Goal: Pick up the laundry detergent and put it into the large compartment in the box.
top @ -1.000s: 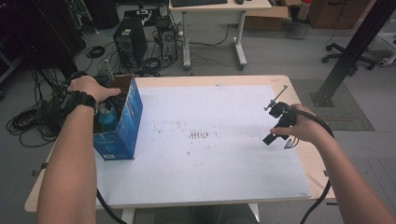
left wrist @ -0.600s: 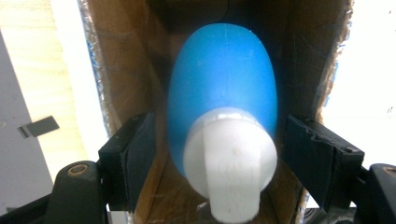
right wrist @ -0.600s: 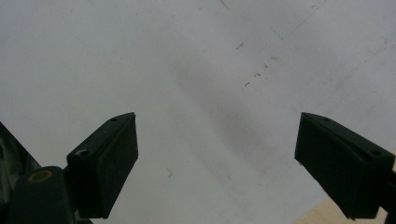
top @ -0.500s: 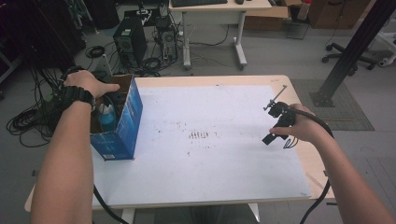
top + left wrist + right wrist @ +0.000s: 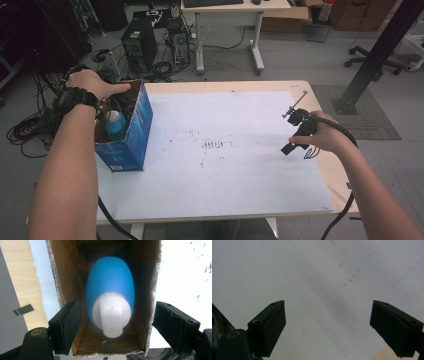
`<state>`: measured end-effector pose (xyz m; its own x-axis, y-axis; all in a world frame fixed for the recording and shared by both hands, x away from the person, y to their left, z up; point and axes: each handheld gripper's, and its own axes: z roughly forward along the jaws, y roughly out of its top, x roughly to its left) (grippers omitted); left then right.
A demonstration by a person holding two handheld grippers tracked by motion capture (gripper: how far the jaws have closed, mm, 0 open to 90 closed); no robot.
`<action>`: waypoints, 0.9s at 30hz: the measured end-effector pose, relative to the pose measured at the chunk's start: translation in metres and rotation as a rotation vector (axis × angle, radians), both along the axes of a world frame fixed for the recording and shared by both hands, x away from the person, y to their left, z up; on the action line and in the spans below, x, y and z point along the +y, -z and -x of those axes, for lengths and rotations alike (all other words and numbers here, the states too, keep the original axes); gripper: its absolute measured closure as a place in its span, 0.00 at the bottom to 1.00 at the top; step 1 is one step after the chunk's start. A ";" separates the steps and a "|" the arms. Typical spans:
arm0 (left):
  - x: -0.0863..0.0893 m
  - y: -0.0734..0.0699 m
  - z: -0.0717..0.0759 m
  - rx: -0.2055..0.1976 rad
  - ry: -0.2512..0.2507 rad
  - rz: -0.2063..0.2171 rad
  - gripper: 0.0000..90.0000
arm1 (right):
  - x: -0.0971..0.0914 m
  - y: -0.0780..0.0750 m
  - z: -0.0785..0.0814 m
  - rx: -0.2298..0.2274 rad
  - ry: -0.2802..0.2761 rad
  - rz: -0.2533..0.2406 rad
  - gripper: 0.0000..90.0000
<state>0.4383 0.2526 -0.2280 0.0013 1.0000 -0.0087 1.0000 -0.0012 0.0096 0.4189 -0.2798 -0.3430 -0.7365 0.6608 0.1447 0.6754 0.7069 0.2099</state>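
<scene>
Left gripper [image 5: 116, 315] is hanging over the open top of the tall blue cardboard box [image 5: 131, 131] standing at the left side of the table, and its jaws have just been opening; they are now standing spread to either side of the blue plastic bottle with a white cap [image 5: 110, 307], which is sitting upright inside the box, without pressing on it. From the left gripper view one jaw is sitting just inside the box's brown inner wall and the other is hanging outside the opposite wall, over the white sheet. In the high view the person's left hand [image 5: 92, 84], wearing a black wristwatch [image 5: 75, 97], is covering the box's mouth, and part of the bottle [image 5: 115, 125] is showing beneath it. Pale print is running low on the box's front face, but it is too small to read.

Right gripper [image 5: 328, 325] is being held by the right hand [image 5: 320, 137] over the right part of the white sheet [image 5: 225, 175], well apart from the box; its jaws are standing wide with nothing between them. Faint dark specks and a short row of reddish marks [image 5: 215, 145] are dotting the sheet.

Beyond the wooden table [image 5: 320, 100], black computer towers [image 5: 137, 42] and tangled cables are lying on the grey floor, beside a white desk [image 5: 230, 10]
</scene>
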 end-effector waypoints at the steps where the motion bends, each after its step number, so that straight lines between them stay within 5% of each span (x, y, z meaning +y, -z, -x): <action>1: 0.000 -0.001 0.000 0.000 0.001 -0.002 0.25 | 0.000 0.000 0.000 -0.001 0.000 0.000 0.15; 27: -0.009 -0.029 0.005 -0.032 0.035 -0.006 0.25 | 0.000 -0.004 0.002 -0.011 -0.003 -0.006 0.15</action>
<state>0.4332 0.2433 -0.1988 0.0363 0.9993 -0.0024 0.9985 -0.0362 0.0418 0.4166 -0.2796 -0.3388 -0.7401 0.6577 0.1403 0.6709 0.7078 0.2211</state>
